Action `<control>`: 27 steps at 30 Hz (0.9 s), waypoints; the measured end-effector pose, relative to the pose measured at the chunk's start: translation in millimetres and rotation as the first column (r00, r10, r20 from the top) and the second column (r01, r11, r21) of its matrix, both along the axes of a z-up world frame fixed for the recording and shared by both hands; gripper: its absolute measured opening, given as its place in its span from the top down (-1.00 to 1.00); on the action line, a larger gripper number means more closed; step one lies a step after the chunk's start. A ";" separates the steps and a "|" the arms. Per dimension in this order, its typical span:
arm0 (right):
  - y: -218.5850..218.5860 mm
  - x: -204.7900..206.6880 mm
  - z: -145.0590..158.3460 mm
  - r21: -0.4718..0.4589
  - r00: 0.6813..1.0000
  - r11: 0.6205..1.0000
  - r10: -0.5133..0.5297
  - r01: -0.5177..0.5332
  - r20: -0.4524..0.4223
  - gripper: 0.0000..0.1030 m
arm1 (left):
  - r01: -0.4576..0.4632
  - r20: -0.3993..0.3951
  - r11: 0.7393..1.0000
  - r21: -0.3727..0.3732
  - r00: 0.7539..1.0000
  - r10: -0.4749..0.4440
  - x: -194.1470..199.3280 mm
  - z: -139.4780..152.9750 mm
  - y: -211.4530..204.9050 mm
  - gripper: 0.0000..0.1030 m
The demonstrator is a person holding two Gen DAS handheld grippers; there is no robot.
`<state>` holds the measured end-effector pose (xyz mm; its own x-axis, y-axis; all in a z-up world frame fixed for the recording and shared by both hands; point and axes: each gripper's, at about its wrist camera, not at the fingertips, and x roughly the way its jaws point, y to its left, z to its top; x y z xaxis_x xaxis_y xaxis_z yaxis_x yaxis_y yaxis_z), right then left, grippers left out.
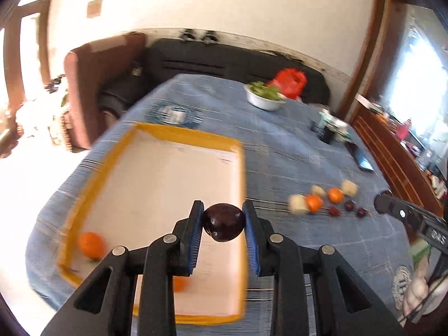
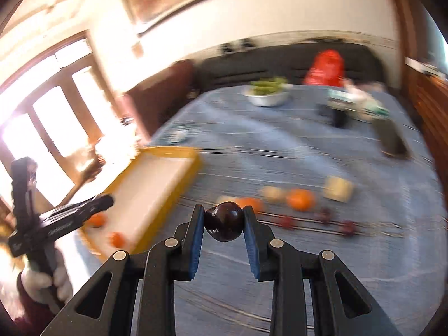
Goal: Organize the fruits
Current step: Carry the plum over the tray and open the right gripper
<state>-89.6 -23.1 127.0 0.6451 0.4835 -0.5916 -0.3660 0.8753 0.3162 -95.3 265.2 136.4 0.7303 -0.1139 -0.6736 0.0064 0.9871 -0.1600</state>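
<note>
Currently both grippers' fingers (image 1: 196,232) (image 2: 196,231) clamp plums (image 1: 223,222) (image 2: 223,221); carry level, release low inside tray (image 1: 236,145), near oranges (image 1: 90,245).

bright daylight flooding from blown-out windows (image 2: 42,128) at left, heavy motion blur across desk (image 2: 280,145) and fruit, fisheye bending and dark vignetting at edges.

2 oranges (image 1: 90,245) in tray (image 1: 151,131), tray L of fruit row (image 1: 324,200)

Tray (image 1: 168,184) floor mostly bare; fruit row (image 1: 322,200) crowds cloth (image 1: 280,154) beside it.
</note>
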 end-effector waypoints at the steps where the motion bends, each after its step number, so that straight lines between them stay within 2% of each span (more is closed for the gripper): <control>1: 18.0 1.7 2.1 0.018 0.999 0.999 0.043 -0.043 -0.007 0.41 | -0.037 -0.002 0.999 0.014 0.999 0.037 0.1 1.9 16.7 0.47; 4: 79.7 6.5 -3.2 0.014 0.987 0.987 0.160 -0.159 -0.024 0.40 | -0.106 -0.034 0.994 0.027 0.994 0.107 6.8 -7.0 52.8 0.46; 7: 137.9 13.1 -27.3 0.001 0.964 0.968 0.251 -0.252 -0.091 0.40 | -0.142 -0.095 0.990 0.001 0.985 0.141 19.4 -30.7 79.0 0.46; 11: 200.5 16.6 -64.8 -0.099 0.944 0.944 0.301 -0.315 -0.136 0.40 | -0.161 -0.169 0.987 -0.015 0.973 0.156 37.6 -66.1 95.9 0.46; 14: 219.5 21.3 -79.8 -0.158 0.944 0.935 0.298 -0.319 -0.142 0.40 | -0.169 -0.209 0.985 -0.037 0.965 0.158 48.0 -84.9 105.2 0.46; 20: 230.5 33.7 -95.9 -0.170 0.938 0.930 0.293 -0.325 -0.187 0.39 | -0.164 -0.227 0.983 -0.079 0.963 0.143 56.8 -94.5 107.4 0.45; 22: 231.8 38.7 -99.3 -0.171 0.936 0.930 0.292 -0.326 -0.196 0.38 | -0.158 -0.233 0.981 -0.113 0.964 0.128 58.3 -95.0 107.4 0.37; 25: 233.8 40.3 -101.0 -0.166 0.938 0.933 0.288 -0.321 -0.196 0.37 | -0.156 -0.215 0.977 -0.144 0.969 0.123 51.8 -90.1 108.2 0.00; 26: 233.6 40.4 -100.7 -0.159 0.937 0.934 0.287 -0.320 -0.198 0.31 | -0.156 -0.205 0.975 -0.158 0.971 0.122 48.2 -87.5 109.1 -0.05; 27: 231.7 40.6 -100.1 -0.148 0.937 0.936 0.287 -0.319 -0.201 0.21 | -0.158 -0.199 0.973 -0.167 0.972 0.124 45.2 -84.5 109.4 -0.19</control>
<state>-49.0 208.6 26.8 0.3641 0.5180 -0.7740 -0.5755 0.7785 0.2503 -50.1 374.5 51.9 0.6113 -0.1507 -0.7769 -0.1776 0.9305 -0.3203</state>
